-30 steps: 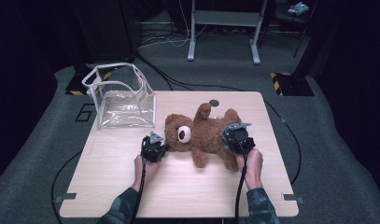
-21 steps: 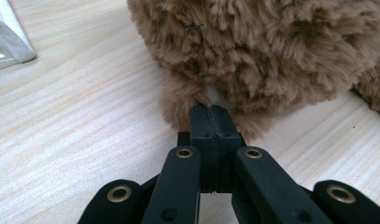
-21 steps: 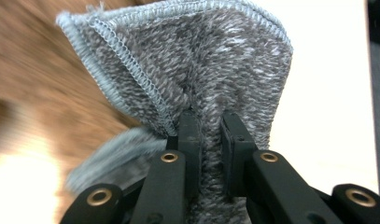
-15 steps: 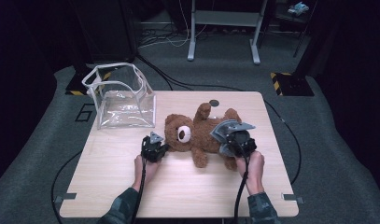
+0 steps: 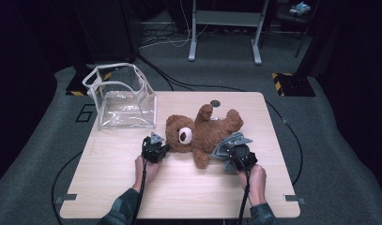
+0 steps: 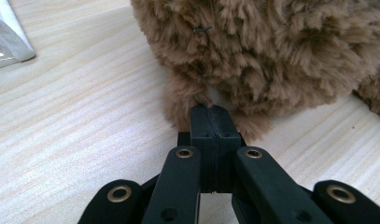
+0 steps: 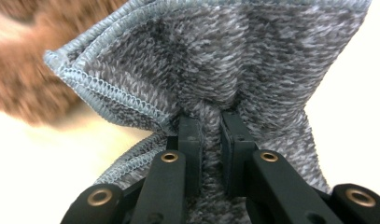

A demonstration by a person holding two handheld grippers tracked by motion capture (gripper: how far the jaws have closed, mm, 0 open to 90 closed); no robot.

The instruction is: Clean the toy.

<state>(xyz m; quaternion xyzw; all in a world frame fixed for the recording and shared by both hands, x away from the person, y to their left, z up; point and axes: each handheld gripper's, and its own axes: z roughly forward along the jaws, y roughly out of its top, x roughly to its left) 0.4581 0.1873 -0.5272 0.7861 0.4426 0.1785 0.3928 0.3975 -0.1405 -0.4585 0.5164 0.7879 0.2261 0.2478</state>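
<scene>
A brown teddy bear (image 5: 205, 131) lies on its back in the middle of the wooden table (image 5: 109, 187), head toward the left. My left gripper (image 5: 165, 149) is beside its head, shut with a tuft of the bear's fur (image 6: 204, 99) pinched at the tips. The bear's shaggy body (image 6: 271, 51) looms just beyond those jaws. My right gripper (image 5: 227, 152) sits at the bear's lower right side, shut on a grey knitted cloth (image 5: 231, 142). That cloth (image 7: 253, 60), edged in blue stitching, fans out above the jaws, which clamp a fold of it.
A clear plastic bag with white trim (image 5: 122, 96) stands open at the table's back left. A small dark disc (image 5: 215, 103) lies near the far edge. Cables trail from both grippers off the near edge. Dark floor and a metal stand surround the table.
My right gripper has shifted toward the near edge and slightly left, drawing the grey cloth out beside the bear. The left gripper and the bear's head have stayed put.
</scene>
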